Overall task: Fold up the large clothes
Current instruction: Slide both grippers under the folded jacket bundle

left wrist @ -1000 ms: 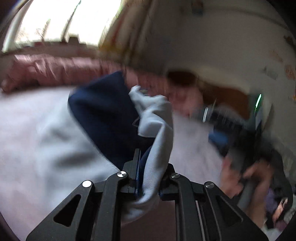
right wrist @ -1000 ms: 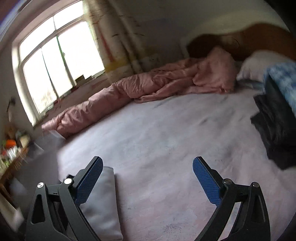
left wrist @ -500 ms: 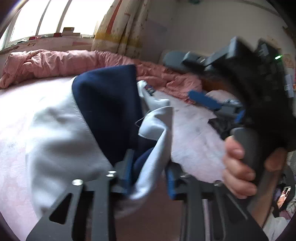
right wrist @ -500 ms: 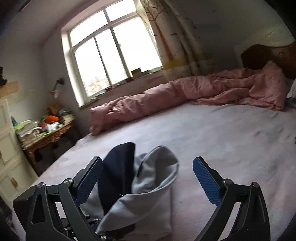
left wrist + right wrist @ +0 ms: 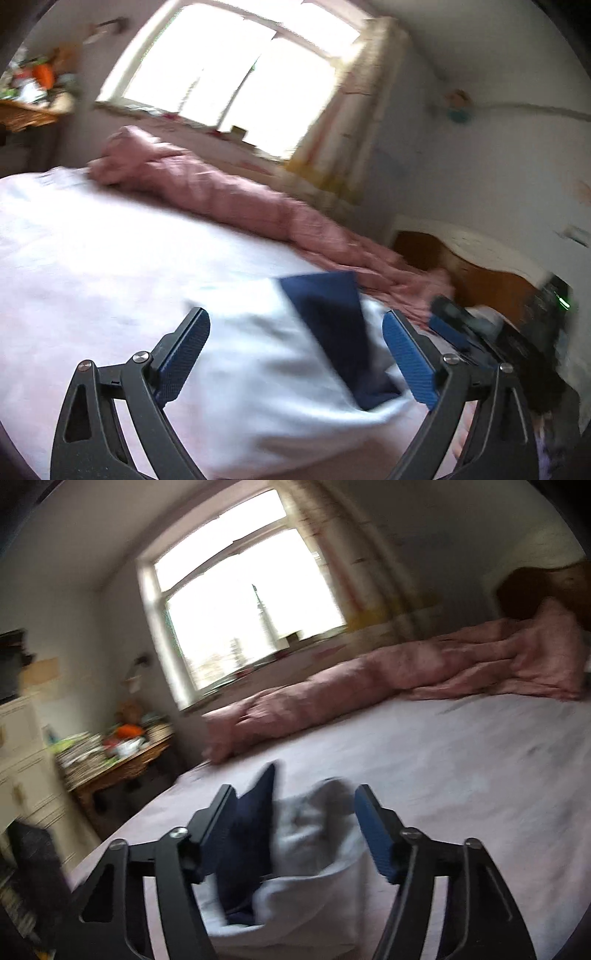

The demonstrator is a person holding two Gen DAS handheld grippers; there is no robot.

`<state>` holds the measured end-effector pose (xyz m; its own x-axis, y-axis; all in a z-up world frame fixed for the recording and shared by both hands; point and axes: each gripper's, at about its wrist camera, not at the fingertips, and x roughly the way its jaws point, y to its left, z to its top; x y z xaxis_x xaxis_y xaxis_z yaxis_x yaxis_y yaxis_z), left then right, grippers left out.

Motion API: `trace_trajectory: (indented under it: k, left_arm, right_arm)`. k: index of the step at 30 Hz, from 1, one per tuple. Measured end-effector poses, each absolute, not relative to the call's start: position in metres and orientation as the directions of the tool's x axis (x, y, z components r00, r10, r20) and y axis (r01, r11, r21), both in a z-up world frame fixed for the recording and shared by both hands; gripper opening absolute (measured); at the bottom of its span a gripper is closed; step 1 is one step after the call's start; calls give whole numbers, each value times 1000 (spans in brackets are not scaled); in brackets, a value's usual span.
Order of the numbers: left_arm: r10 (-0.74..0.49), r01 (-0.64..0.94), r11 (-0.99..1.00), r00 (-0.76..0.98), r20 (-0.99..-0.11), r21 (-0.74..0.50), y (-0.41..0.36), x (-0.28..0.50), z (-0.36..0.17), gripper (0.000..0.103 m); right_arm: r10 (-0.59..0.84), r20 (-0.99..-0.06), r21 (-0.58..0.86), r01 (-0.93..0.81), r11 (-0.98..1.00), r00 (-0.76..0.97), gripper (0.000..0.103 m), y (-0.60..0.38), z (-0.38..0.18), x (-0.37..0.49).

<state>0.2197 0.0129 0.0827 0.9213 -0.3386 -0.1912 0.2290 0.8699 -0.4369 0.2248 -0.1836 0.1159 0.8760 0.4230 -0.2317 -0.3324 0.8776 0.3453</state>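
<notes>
A light grey and navy blue garment (image 5: pixel 280 369) lies bunched on the pale bed sheet (image 5: pixel 92 258). My left gripper (image 5: pixel 295 358) is open and empty, its blue pads spread wide just above the garment. My right gripper (image 5: pixel 295 827) is partly open, and a bunched fold of the same garment (image 5: pixel 295 856) sits between its fingers; the frame is blurred and I cannot see the pads pressing the cloth. The right gripper's blue pad also shows at the right in the left wrist view (image 5: pixel 450 332).
A rumpled pink duvet (image 5: pixel 406 679) lies along the far side of the bed under the window (image 5: pixel 251 616). A wooden headboard (image 5: pixel 480 273) is at the right. A cluttered wooden side table (image 5: pixel 118 753) and white drawers (image 5: pixel 22 760) stand left of the bed.
My left gripper has let go of the garment and opened wide. My right gripper has moved onto the garment and narrowed around a fold of it.
</notes>
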Motion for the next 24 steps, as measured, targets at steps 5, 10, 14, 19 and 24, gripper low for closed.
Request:
trace_trajectory:
  k: [5,10,14,19,24]
  left_arm:
    - [-249,99,880,930,-272,-464,41,234,74,94]
    - [-245,73,886,912,-329,-457,40,242,68,94]
    - [-262,83,900,887,-380,-427,27,250,63,94]
    - [-290,122,902,882,-372,-413,15,247,64,94]
    - [-260,96,930,854,-450,-356,5,255,58,94]
  right_arm:
    - [487,-417,353,-357,865,768,59,-144,90,253]
    - [343,-518,238,-254,938,784,58,-124,70,268]
    - [344,-474,243,-255,936,810,8,-129,73,262]
    - [295,-227,197,-253,947,928,6,-151,106,213]
    - [253,-421,235,-165,958,871,5,-164,87,240]
